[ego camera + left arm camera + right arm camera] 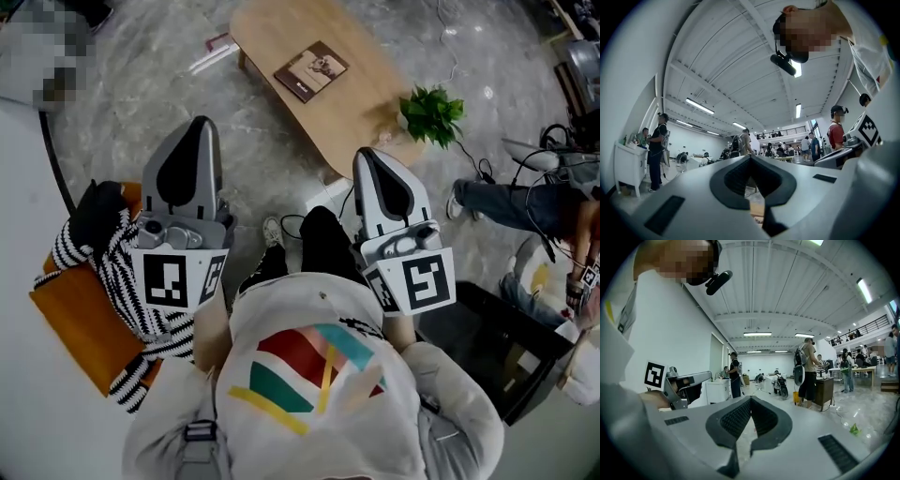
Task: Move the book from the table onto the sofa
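The book [311, 70], brown-covered with a picture on it, lies flat on the light wooden table [361, 112] at the top of the head view. Both grippers are held at chest height, well short of the table. My left gripper [199, 125] points forward over the floor, jaws shut with nothing between them; its own view [751, 157] shows the tips meeting. My right gripper [364, 153] sits closer to the table's near end, also shut and empty, and its tips touch in its own view [751, 399]. A white surface [23, 244] at far left may be the sofa.
A green plant [433, 114] stands at the table's near right end. An orange cushion [70, 319] and a black-and-white striped cloth [131, 272] lie at left. A black box [487, 347] is on the floor at right, beside a seated person's legs [511, 202] and cables.
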A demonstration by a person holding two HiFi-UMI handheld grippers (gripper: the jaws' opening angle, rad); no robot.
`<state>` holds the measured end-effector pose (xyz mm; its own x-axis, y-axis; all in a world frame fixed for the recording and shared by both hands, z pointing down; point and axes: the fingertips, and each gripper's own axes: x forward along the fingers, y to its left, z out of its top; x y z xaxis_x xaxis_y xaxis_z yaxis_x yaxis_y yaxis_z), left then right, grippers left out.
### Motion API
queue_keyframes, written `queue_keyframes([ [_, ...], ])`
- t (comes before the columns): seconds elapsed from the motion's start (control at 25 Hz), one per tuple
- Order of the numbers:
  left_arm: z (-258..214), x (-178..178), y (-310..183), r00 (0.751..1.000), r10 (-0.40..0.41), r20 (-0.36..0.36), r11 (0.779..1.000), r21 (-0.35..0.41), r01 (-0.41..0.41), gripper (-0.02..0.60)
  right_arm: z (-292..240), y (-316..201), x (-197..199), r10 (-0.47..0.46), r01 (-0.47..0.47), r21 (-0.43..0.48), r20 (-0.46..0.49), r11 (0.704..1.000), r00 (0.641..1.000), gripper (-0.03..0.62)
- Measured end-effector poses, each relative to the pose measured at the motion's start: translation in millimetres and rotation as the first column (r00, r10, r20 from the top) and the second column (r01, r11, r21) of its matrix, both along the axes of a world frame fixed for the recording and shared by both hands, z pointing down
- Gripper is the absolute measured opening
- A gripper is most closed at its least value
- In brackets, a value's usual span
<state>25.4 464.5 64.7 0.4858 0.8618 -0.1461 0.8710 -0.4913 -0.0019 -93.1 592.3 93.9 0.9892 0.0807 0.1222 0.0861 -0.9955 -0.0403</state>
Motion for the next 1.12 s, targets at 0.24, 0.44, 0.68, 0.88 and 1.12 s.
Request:
queue_keyframes([
  [0.24, 15, 50, 44, 0.999, -0.040, 0.028, 0.999, 0.029, 0.039, 0.006, 28, 54, 57, -0.041, 0.039, 0.044, 0.037, 0.998, 0.998, 0.012],
  [0.44, -10, 97, 103, 0.995, -0.071, -0.066, 0.996, 0.048, 0.074, 0.006, 1, 107, 111, -0.094, 0.094, -0.017, -0.034, 0.995, 0.995, 0.012],
  [0.68, -17, 133, 159, 0.992, -0.094, -0.088, 0.995, 0.029, 0.097, 0.006, -5, 159, 165, -0.125, 0.126, 0.004, -0.082, 0.992, 0.989, 0.012],
  [0.88, 32, 155, 188, 0.998, -0.058, 0.006, 0.995, 0.078, 0.057, 0.006, 21, 175, 201, -0.119, 0.121, 0.031, -0.055, 0.992, 0.991, 0.012],
  [1.12, 163, 200, 208, 0.990, -0.036, 0.136, 0.989, 0.145, 0.016, 0.006, 130, 187, 245, -0.068, 0.061, 0.072, 0.096, 0.995, 0.993, 0.012],
])
